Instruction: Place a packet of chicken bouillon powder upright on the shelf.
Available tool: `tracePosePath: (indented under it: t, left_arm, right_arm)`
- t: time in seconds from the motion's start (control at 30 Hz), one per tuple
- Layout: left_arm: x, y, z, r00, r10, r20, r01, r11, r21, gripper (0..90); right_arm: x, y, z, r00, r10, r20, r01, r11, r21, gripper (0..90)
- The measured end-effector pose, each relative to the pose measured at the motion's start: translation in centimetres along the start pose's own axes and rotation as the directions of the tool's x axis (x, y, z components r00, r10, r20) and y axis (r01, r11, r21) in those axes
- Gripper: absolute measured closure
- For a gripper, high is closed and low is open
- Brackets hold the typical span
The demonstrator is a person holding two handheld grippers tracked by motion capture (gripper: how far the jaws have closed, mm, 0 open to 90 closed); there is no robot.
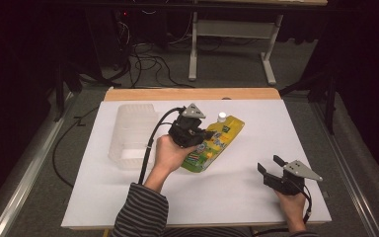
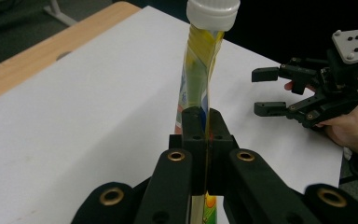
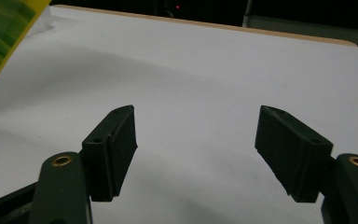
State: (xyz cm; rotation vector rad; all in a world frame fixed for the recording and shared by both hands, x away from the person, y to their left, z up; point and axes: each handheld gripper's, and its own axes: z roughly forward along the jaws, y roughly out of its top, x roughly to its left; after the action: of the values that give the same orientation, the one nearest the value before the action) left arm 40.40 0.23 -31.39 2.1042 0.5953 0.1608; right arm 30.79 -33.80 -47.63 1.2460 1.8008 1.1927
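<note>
White covering spreads across the surface (image 1: 237, 187), its wooden edge showing at the far side, cables and a frame on the dark floor beyond. Nearest the person, the right gripper (image 1: 272, 167) sits low at the right, jaws spread wide with nothing between them, well apart from the action. Further in, the left gripper (image 1: 203, 133) has its jaws pinched tight on the flat edge of a yellow-green pouch (image 1: 216, 145); the left gripper view shows that thin seam clamped between them. White cap (image 1: 222, 116) points away toward the far edge. Just left of that hand stands a clear plastic container (image 1: 131, 136), likely the destination, though that's my guess. To do this well: keep the pinch firm on the seam, since a floppy pouch can sag or twist, and bring the free gripper in to steady the capped end.
</note>
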Motion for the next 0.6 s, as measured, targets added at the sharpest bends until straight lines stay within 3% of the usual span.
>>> tracePosePath:
  t: [0.2,0.4,0.5,0.6]
  left_arm:
    - [0.6,-0.4,-2.5,0.9992,-0.006,-0.04,0.005,0.9995,-0.031,90.0]
    - [1.5,-0.6,-4.5,0.9982,-0.027,-0.054,0.023,0.9974,-0.068,90.0]
    - [1.6,-0.5,-5.4,0.9962,-0.019,-0.085,0.013,0.9975,-0.069,90.0]
    - [2.0,-0.7,-6.5,0.9931,-0.021,-0.116,0.012,0.9967,-0.08,90.0]
  right_arm:
    - [0.0,0.0,-0.1,1.0,0.006,0.0,-0.006,1.0,-0.01,29.8]
    - [0.0,0.0,-0.1,1.0,-0.002,-0.002,0.002,1.0,-0.01,29.8]
    - [0.0,0.0,-0.1,0.9999,0.016,0.002,-0.016,1.0,-0.007,29.8]
    - [0.0,-0.1,-0.1,1.0,0.003,-0.003,-0.003,1.0,-0.015,29.7]
